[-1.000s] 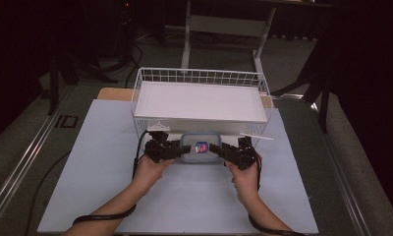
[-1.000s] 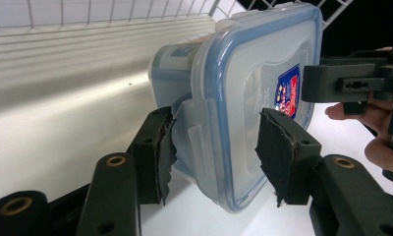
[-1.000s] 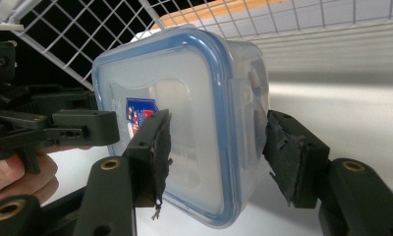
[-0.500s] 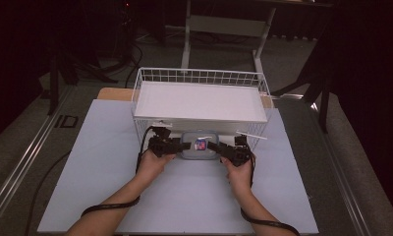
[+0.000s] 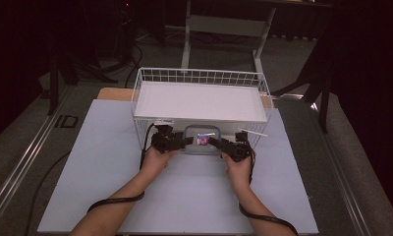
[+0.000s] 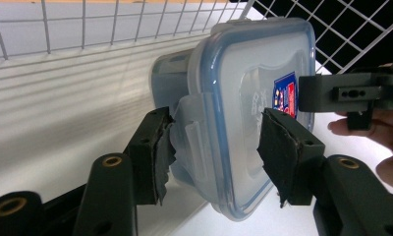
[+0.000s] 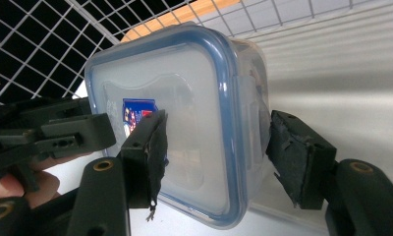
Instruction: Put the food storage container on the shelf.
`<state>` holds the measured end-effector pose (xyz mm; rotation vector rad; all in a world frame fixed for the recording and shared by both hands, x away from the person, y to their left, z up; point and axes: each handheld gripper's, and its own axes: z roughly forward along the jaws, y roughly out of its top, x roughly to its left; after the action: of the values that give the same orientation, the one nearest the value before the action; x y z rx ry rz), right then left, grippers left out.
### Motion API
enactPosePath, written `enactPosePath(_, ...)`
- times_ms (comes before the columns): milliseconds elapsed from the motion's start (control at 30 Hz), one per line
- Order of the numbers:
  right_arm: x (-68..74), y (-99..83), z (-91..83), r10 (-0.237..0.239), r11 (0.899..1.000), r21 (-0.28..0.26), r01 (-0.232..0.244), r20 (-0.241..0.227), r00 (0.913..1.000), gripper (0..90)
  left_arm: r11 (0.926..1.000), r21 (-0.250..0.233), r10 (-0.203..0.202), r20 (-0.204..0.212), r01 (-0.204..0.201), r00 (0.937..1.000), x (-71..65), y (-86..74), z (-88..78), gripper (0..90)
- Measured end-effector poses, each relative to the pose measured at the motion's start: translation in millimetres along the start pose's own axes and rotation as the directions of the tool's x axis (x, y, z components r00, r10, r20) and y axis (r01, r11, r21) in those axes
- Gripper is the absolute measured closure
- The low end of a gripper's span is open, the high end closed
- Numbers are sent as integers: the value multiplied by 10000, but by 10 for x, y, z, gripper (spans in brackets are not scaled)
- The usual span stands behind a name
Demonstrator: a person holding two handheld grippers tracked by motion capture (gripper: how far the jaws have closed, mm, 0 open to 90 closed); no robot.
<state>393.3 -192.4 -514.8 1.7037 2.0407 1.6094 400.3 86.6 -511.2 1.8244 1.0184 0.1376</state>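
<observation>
A clear plastic food box (image 5: 202,140) with a blue-rimmed lid and a small label lies just in front of the wire basket (image 5: 199,76). My left gripper (image 5: 187,141) straddles the box's left latch side. In the left gripper view the box (image 6: 243,98) sits between that gripper's (image 6: 214,152) jaws; one pad touches the latch flap and the other stands over the lid. My right gripper (image 5: 215,142) straddles the opposite side. In the right gripper view its (image 7: 216,147) jaws have just been opening, with a gap beside the box (image 7: 184,98).
The white wire basket stands on a pale mat (image 5: 184,196) and has a flat white liner inside. Its front mesh (image 6: 86,24) is right behind the box. The person's hands and forearms come in from the bottom, with cables trailing. Dark floor and table legs lie beyond.
Both hands and the box between them have shifted slightly away from the person, toward the basket's front wall, and a little lower.
</observation>
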Motion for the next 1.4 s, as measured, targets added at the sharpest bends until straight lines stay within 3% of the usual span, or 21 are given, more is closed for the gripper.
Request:
enactPosePath(233,37,35,77,-205,9998,36,205,253,9995,376,9983,-562,-143,-349,123,9993,-19,-35,37,426)
enactPosePath(333,42,31,107,-241,9997,26,241,391,9989,366,9976,-690,-55,-1058,-18,9944,-40,-48,39,422)
enactPosePath(400,21,24,132,-75,10000,52,73,397,9992,345,9972,-734,52,-796,-111,9968,-5,-55,49,399)
enactPosePath(500,-10,27,134,-38,9999,-94,41,380,9993,377,9968,-674,-489,-758,438,9959,3,-62,70,394)
enactPosePath(600,2,30,128,-133,9999,-102,138,489,9987,377,9983,-503,-333,-836,292,9959,-4,-76,82,392)
enactPosePath(733,73,11,74,-1057,9935,-313,1096,1080,9885,367,9974,-610,-431,-744,386,9963,-44,-105,25,393)
enactPosePath(800,107,5,37,-1209,9914,-361,1258,1145,9860,363,9978,-661,-51,-595,11,9982,-64,-112,-30,392)
enactPosePath(833,114,4,15,-1433,9875,-494,1497,1143,9831,363,9976,-693,-123,-475,90,9988,-94,-121,-58,392)
enactPosePath(867,139,-4,-15,-1371,9882,-538,1436,1088,9846,362,9972,-720,-228,-431,197,9988,-136,-135,-88,392)
enactPosePath(933,187,-19,-75,-1796,9791,-777,1881,1048,9781,366,9959,-764,496,12,-493,9988,-180,-169,-159,339)
enactPosePath(1000,249,-33,-114,-2188,9712,-775,2253,846,9721,375,9923,-884,882,71,-873,9961,-255,-209,-227,307)
enactPosePath(1067,311,-53,-150,-2550,9620,-832,2602,677,9646,375,9915,-902,975,381,-937,9945,-308,-253,-295,294)
enactPosePath(1267,411,-141,-178,-2803,9578,-584,2816,294,9595,374,9835,-1191,1403,279,-1360,9897,-473,-374,-531,186)
enactPosePath(1400,441,-200,-175,-2955,9543,-434,2958,139,9552,397,9795,-1224,1677,552,-1601,9843,-553,-399,-703,150)
